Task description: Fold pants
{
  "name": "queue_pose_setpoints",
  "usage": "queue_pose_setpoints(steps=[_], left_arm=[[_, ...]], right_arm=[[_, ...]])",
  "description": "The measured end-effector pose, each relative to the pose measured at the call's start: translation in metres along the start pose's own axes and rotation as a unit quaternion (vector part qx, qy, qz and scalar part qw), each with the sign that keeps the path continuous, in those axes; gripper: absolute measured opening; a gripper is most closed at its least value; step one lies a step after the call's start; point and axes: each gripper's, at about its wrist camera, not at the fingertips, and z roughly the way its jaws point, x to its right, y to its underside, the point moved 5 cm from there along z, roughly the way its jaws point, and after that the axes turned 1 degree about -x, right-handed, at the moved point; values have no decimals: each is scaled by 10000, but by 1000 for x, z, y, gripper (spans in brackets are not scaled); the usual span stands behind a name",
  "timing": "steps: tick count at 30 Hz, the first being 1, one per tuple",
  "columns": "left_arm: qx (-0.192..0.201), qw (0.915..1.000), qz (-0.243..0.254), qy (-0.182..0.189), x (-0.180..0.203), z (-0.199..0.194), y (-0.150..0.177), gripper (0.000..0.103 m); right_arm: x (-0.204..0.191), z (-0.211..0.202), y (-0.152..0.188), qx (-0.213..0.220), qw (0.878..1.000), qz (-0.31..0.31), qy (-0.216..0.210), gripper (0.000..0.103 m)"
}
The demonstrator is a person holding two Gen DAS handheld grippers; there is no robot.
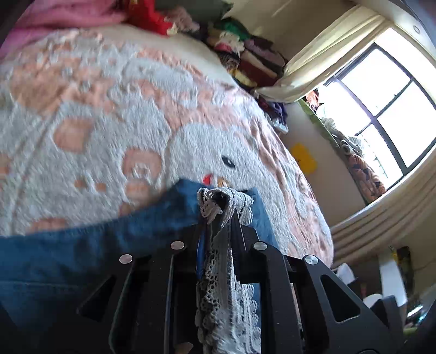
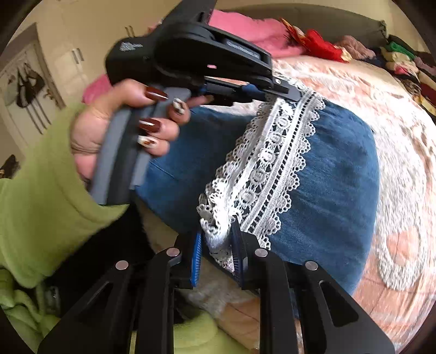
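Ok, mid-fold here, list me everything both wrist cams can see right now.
pants: one, blue denim, lifted over the bed between both grippers
lace trim: one band, white, along the pants edge
bedspread: one, white and peach, plush, covering the bed
pink blanket: one, pink, far end of the bed
red item: one, red, beside the pink blanket; what it is, cannot tell
clothes stack: one pile, mixed colours, past the bed
curtain: one, cream, at the window
window: one, dark frame, bright
left gripper: black, shut on the lace trim
right gripper: black, blue pads, shut on the lace trim
left hand: green sleeve, painted nails, gripping the left gripper's handle
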Motion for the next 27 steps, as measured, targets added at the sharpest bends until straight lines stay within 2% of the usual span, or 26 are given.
queue_pose_setpoints(steps=[4, 7, 8, 11, 13, 15, 16, 18, 20, 23, 25, 27], left_arm=[[-150, 9981, -23, -596, -14, 7, 0, 10], [-328, 9965, -208, -743, -28, 11, 2, 16], [-346, 9959, -230, -800, -31, 11, 2, 20], [-352, 9957, -222, -829, -33, 10, 3, 23], [-293, 9958, -198, -846, -32, 6, 3, 26], [-127, 9962, -175, -844, -29, -2, 1, 26], [-1, 9966, -175, -809, -27, -8, -1, 26], [259, 9967, -160, -750, -23, -22, -5, 26], [442, 9960, -17, -781, -15, -34, -4, 25], [449, 9946, 373, -859, 6, -45, 11, 22], [253, 9910, 825, -1028, 28, -45, 31, 21], [-50, 9852, 1222, -1200, 44, -37, 54, 21]], right_arm=[[-9, 12, -5, -132, 9995, -280, 35, 18], [-15, 29, 3, -355, 9979, -513, 150, 22], [-17, 33, 6, -375, 9977, -542, 149, 24], [-17, 29, 7, -284, 9986, -456, 22, 30], [-15, 20, 7, -191, 9992, -311, -170, 32], [-12, 3, 6, -19, 9994, -194, -284, 37], [-10, -5, 6, 73, 9995, -134, -285, 44], [1, -25, 6, 268, 9996, -38, -103, 46], [14, -40, 8, 375, 9991, 11, 179, 46], [39, -56, 16, 379, 9978, 261, 469, 43], [48, -56, 21, 315, 9972, 367, 568, 34], [52, -53, 27, 208, 9972, 436, 564, 34]])
